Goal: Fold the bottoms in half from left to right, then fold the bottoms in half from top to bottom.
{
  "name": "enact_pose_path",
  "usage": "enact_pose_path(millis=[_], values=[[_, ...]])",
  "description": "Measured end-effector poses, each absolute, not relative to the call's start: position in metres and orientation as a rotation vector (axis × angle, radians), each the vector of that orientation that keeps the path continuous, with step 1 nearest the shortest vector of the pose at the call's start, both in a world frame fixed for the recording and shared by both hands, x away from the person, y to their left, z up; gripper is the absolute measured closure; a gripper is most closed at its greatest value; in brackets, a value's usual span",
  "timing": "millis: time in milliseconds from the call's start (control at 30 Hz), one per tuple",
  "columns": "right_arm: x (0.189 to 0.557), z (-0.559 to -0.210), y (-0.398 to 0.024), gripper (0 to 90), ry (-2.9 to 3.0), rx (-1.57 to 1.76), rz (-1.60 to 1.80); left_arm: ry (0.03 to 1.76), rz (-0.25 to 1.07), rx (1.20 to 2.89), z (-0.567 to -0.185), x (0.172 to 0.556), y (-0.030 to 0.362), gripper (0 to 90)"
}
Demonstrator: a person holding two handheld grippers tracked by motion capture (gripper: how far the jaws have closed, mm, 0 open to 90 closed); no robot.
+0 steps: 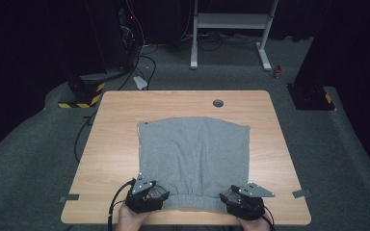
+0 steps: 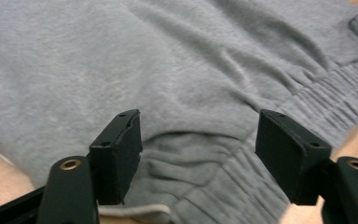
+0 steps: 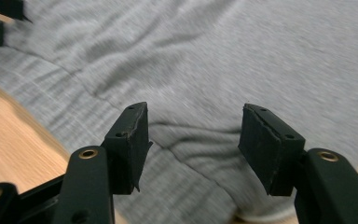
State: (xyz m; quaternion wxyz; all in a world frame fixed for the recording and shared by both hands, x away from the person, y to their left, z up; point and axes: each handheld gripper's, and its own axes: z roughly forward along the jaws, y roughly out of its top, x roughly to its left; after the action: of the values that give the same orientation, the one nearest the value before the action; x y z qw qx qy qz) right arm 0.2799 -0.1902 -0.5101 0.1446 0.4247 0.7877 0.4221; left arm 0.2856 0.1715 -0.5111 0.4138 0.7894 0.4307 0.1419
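Garment: you have a grey sweat garment (image 1: 192,159) lying flat in the middle of the wooden table (image 1: 115,144), folded into a rough rectangle.
Long axis: it runs from your edge of the table away towards the far edge; the piece is a little longer that way than it is wide.
Which way it points: the gathered elastic band (image 1: 192,200) lies at your edge, and the straight edge lies farthest from you, short of the round cable hole (image 1: 218,103) in the tabletop.
Band: it runs across the table from one of your grippers to the other, ribbed and puckered; in the left gripper view a pale cord end (image 2: 130,211) shows under it.
Left gripper: your left gripper (image 1: 160,196) sits at the band's left corner. Its jaws stand wide apart, with a bunched ridge of the band (image 2: 196,163) between them; the pads do not press on the cloth.
Right gripper: your right gripper (image 1: 227,196) sits at the band's right corner. Its jaws are likewise parted over a fold of the fabric (image 3: 196,135), with nothing clamped.
Writing: no brand, label or lettering can be read on the cloth; it is plain grey fleece.
Surroundings: grey carpet lies around the table, and yellow-and-black striped tape (image 1: 79,103) marks a base beyond the far left corner.
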Motion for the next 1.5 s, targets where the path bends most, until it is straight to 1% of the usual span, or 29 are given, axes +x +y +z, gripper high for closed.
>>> enact_pose_path(millis=[100, 233, 267, 300, 400, 500, 567, 633, 733, 833, 900, 933, 1000, 1067, 1167, 1233, 1267, 1300, 1333, 1433, 1500], values=[[0.28, -0.509, -0.187, 40.0, 2.248, 1.24, 1.338, 1.094, 0.347, 1.983, -0.512, 0.292, 0.175, 32.8], [0.282, -0.51, -0.178, 39.7, 2.273, 1.217, 1.325, 1.14, 0.317, 1.941, -0.514, 0.302, 0.182, 32.9], [0.283, -0.51, -0.174, 40.2, 2.283, 1.208, 1.326, 1.148, 0.316, 1.936, -0.515, 0.305, 0.183, 33.3], [0.285, -0.509, -0.168, 42.5, 2.296, 1.196, 1.344, 1.156, 0.316, 1.936, -0.515, 0.307, 0.185, 33.6], [0.287, -0.508, -0.162, 43.6, 2.317, 1.182, 1.337, 1.177, 0.333, 1.941, -0.516, 0.316, 0.187, 33.6], [0.292, -0.508, -0.149, 42.9, 2.37, 1.165, 1.324, 1.219, 0.299, 1.924, -0.517, 0.326, 0.191, 33.4], [0.292, -0.507, -0.141, 44.5, 2.392, 1.136, 1.314, 1.234, 0.313, 1.912, -0.516, 0.329, 0.193, 33.5], [0.292, -0.506, -0.129, 48.0, 2.423, 1.097, 1.281, 1.244, 0.333, 1.9, -0.515, 0.334, 0.196, 33.7], [0.292, -0.505, -0.122, 49.6, 2.438, 1.075, 1.27, 1.261, 0.336, 1.891, -0.515, 0.337, 0.199, 34.4], [0.293, -0.505, -0.109, 51.8, 2.457, 1.036, 1.269, 1.284, 0.367, 1.906, -0.514, 0.342, 0.203, 34.1], [0.293, -0.505, -0.107, 52.0, 2.461, 1.027, 1.271, 1.292, 0.389, 1.91, -0.512, 0.346, 0.206, 34.1], [0.294, -0.506, -0.099, 52.0, 2.476, 1.005, 1.268, 1.302, 0.366, 1.908, -0.511, 0.352, 0.211, 34.3], [0.294, -0.506, -0.096, 52.1, 2.48, 0.991, 1.269, 1.309, 0.351, 1.907, -0.51, 0.355, 0.213, 37.0], [0.294, -0.507, -0.088, 52.3, 2.495, 0.97, 1.271, 1.311, 0.394, 1.935, -0.506, 0.362, 0.217, 37.0], [0.294, -0.506, -0.077, 53.3, 2.506, 0.928, 1.27, 1.334, 0.389, 1.92, -0.501, 0.37, 0.224, 36.2], [0.292, -0.504, -0.064, 54.3, 2.518, 0.881, 1.284, 1.352, 0.422, 1.918, -0.496, 0.377, 0.23, 36.2], [0.292, -0.504, -0.064, 54.3, 2.518, 0.881, 1.284, 1.352, 0.422, 1.918, -0.496, 0.377, 0.23, 36.1], [0.29, -0.502, -0.055, 54.8, 2.527, 0.844, 1.284, 1.355, 0.429, 1.918, -0.495, 0.38, 0.231, 36.1], [0.29, -0.502, -0.055, 54.8, 2.527, 0.844, 1.284, 1.359, 0.431, 1.915, -0.494, 0.383, 0.232, 36.1], [0.288, -0.503, -0.037, 55.3, 2.56, 0.775, 1.28, 1.405, 0.439, 1.909, -0.495, 0.398, 0.236, 35.8], [0.287, -0.505, -0.03, 55.5, 2.571, 0.745, 1.282, 1.412, 0.443, 1.899, -0.496, 0.401, 0.237, 36.2]])
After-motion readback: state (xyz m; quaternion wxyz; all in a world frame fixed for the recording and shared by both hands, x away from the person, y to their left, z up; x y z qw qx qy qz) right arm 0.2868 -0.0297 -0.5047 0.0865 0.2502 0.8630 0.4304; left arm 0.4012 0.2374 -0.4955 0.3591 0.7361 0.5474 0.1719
